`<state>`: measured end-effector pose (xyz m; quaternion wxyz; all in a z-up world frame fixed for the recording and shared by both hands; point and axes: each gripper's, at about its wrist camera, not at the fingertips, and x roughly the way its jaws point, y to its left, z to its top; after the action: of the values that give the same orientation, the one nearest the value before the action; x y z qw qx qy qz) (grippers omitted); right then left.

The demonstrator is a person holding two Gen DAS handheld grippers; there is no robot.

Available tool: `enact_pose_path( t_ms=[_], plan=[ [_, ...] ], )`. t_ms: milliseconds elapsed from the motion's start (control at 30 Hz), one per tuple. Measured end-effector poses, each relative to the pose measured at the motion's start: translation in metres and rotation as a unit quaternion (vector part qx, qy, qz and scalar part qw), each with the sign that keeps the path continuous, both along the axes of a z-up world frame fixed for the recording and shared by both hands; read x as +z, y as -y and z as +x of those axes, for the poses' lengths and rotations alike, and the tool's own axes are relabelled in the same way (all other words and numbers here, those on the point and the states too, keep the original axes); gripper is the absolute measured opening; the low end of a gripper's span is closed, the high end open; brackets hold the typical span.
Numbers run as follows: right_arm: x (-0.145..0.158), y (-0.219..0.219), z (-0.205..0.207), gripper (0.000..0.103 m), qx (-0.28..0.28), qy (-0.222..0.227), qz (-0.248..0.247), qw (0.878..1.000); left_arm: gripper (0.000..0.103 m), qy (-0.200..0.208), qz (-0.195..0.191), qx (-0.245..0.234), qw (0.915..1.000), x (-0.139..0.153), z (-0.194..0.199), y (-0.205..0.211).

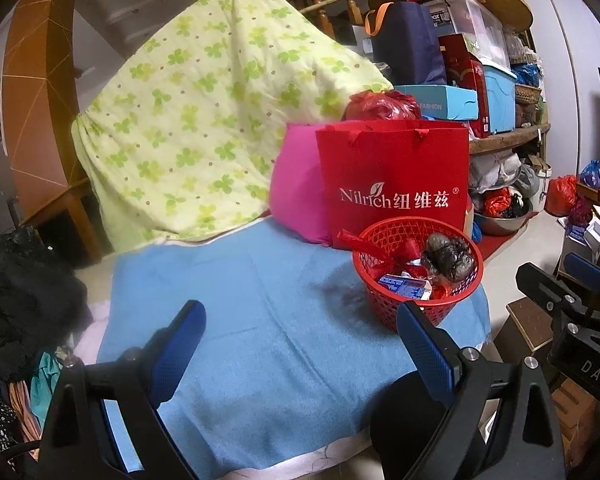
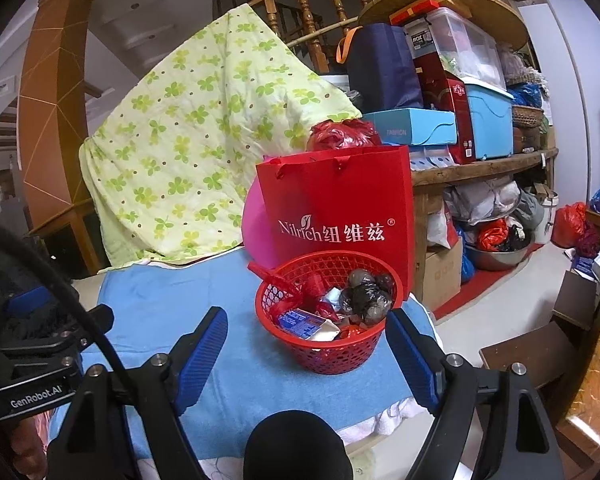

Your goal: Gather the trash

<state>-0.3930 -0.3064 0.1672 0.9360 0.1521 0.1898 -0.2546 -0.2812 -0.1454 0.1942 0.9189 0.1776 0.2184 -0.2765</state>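
Observation:
A red mesh basket [image 1: 416, 304] [image 2: 332, 356] stands on a blue cloth [image 1: 252, 312] [image 2: 180, 308] at its right end. It holds trash: a crumpled dark plastic bag [image 1: 448, 258] [image 2: 370, 294], a blue and white packet [image 1: 406, 286] [image 2: 306, 322] and red wrappers. My left gripper [image 1: 300, 312] is open and empty over the cloth, left of the basket. My right gripper [image 2: 306, 320] is open and empty, its jaws standing either side of the basket's near rim.
A red Nilrich paper bag [image 1: 394, 184] [image 2: 336, 208] stands behind the basket, next to a pink cushion [image 1: 296, 192]. A green clover quilt [image 1: 204, 112] [image 2: 204, 140] is draped at the back. Cluttered shelves [image 2: 484, 168] and floor bags fill the right.

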Motion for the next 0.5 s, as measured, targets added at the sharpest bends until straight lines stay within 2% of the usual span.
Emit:
enact_pose_path(
  t_ms=[500],
  plan=[
    [-0.005,-0.006,0.005,0.084,0.004,-0.005,0.002,1.000,0.096,-0.006,0.011,0.003,0.9999,-0.012,0.006,0.000]
  ],
)
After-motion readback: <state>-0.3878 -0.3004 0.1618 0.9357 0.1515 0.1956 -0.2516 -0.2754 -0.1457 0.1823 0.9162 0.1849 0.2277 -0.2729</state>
